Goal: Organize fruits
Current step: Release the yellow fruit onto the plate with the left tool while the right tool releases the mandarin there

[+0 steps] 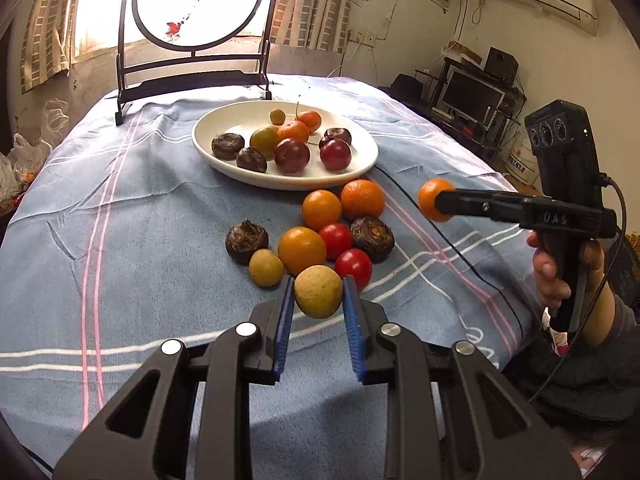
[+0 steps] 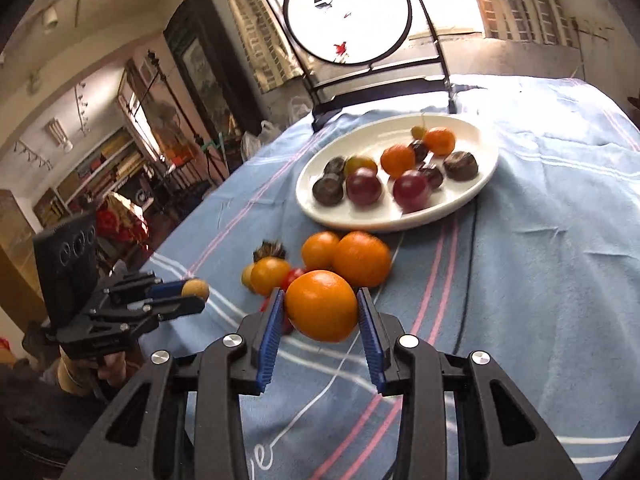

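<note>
We hold two hand-held grippers over a table covered with a blue striped cloth (image 1: pixel 120 240). The left gripper (image 1: pixel 319 300) pinches a tan round fruit (image 1: pixel 318 297) between its blue pads (image 1: pixel 285 320), lifted clear of the cloth. From the right wrist view, the same fruit shows at the tip of that gripper (image 2: pixel 195 289).

The right gripper (image 2: pixel 321 307) grips a small orange (image 2: pixel 321 306), both blue pads (image 2: pixel 271 328) pressed against its sides. In the left wrist view, this orange (image 1: pixel 432 199) sits at the end of the black fingers, raised above the cloth to the right of the pile, with a hand (image 1: pixel 560 276) on the grip.

A loose pile of fruit (image 1: pixel 320 236) lies on the cloth: oranges, red tomatoes, dark brown water chestnuts and one more tan fruit. Just behind it stands a white plate (image 1: pixel 224 124) holding more oranges, dark red plums and chestnuts. A black framed round screen (image 1: pixel 198 4) stands at the far table edge.
</note>
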A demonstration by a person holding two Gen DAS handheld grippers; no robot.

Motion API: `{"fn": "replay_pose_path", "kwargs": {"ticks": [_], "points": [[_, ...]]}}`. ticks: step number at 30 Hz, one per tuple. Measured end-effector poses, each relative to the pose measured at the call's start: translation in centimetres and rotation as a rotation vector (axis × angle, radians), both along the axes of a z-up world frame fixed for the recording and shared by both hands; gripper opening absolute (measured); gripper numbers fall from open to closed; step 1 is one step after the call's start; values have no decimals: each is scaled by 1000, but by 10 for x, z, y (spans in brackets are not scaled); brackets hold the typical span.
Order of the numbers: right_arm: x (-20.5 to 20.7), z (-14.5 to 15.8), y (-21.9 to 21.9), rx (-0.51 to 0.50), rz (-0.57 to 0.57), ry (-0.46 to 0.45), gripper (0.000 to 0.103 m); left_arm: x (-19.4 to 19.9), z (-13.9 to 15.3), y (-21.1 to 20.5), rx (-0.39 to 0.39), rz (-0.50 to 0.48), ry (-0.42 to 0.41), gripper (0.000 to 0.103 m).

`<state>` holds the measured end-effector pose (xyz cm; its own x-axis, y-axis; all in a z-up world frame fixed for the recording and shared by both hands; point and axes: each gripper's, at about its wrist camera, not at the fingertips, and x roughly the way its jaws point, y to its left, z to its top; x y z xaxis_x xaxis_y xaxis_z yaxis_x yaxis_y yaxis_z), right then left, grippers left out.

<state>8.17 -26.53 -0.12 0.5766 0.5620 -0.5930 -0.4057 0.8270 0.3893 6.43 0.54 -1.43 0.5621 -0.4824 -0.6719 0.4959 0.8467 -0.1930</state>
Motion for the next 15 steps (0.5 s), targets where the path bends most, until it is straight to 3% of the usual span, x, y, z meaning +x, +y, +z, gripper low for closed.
{"fn": "replay_pose_path", "kwargs": {"ticks": [7,15], "points": [[70,35,-17,19,-133,-64,37,74,20,-23,-29,-15,28,23],[156,18,-4,-57,-239,-35,38,177,36,-56,-20,51,33,24]]}}
